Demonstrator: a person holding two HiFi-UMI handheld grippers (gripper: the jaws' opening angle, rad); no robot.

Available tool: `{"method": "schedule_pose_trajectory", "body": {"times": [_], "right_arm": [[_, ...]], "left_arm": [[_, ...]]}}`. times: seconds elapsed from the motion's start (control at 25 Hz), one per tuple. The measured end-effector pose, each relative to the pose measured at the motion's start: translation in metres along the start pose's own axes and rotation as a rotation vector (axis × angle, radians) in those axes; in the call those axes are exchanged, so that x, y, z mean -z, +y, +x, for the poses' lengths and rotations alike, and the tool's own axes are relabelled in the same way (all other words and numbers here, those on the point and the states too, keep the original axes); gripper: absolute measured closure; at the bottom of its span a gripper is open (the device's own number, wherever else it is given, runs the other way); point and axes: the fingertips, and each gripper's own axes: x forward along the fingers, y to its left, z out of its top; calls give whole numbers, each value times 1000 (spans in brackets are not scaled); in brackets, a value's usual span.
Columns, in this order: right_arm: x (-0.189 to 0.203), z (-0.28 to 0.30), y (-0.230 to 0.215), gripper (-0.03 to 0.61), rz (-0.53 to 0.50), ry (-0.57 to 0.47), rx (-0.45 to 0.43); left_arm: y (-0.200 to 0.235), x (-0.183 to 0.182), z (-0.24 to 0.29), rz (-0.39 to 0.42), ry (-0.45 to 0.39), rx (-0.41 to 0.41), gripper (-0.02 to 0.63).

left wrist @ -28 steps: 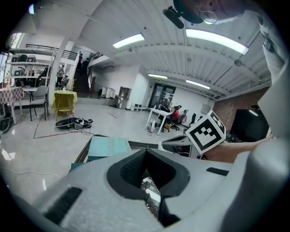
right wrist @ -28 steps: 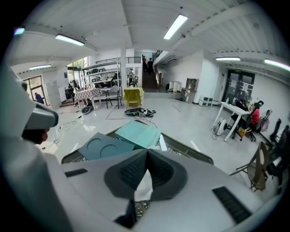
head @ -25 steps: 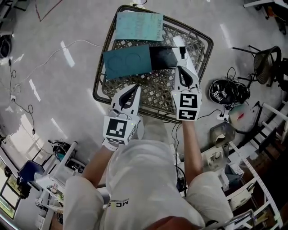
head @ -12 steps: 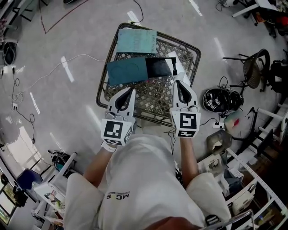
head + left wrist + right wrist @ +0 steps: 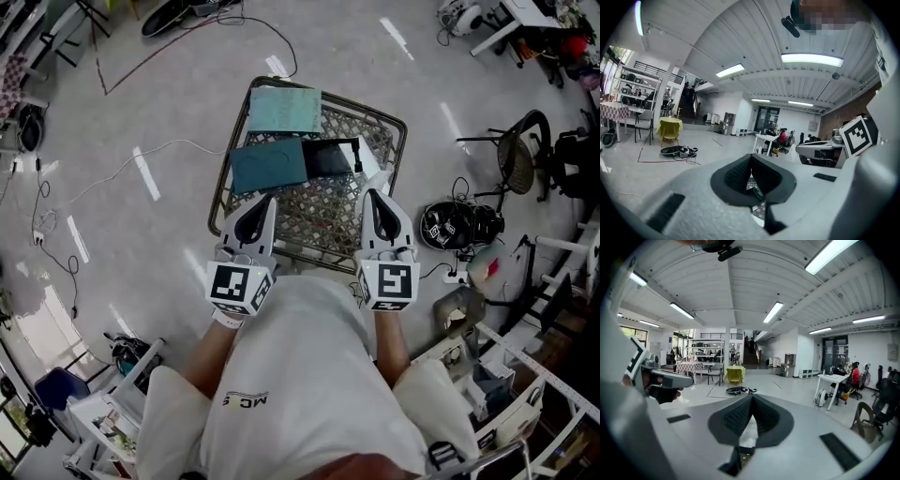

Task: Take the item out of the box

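A wire basket [image 5: 281, 251] stands on the floor in the head view. In it lie a light teal lid [image 5: 284, 109], a dark teal box [image 5: 268, 167], a black flat item [image 5: 330, 157] and a white piece [image 5: 367, 173]. My left gripper [image 5: 265, 199] hovers over the basket's near left part, shut and empty. My right gripper [image 5: 372, 194] hovers over the near right part, just short of the white piece, also shut and empty. Both gripper views look out level across the room, with the left jaws [image 5: 750, 157] and right jaws [image 5: 752, 397] closed tip to tip.
A black helmet-like heap [image 5: 455, 225] lies right of the basket, a chair [image 5: 520, 150] beyond it. Cables [image 5: 141, 155] trail over the floor at the left. White racks [image 5: 487, 375] crowd the lower right. In the gripper views, tables and chairs stand far off.
Both grippers have drawn back toward me from deeper over the basket. The right one has left the black item's side. The basket looks smaller and farther off now.
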Motion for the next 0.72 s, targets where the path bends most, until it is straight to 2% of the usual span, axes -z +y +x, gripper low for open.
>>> {"method": "schedule_pose_trajectory", "body": {"times": [0.32,0.72], "right_arm": [[2,-28,-7,565,33,-40,29],[6,-33,4,565,47,-44,23]], "left_arm": [[-2,-14,-21,0,-34,-15,589],[-11,-19,-25,8,-36,21,589]]}}
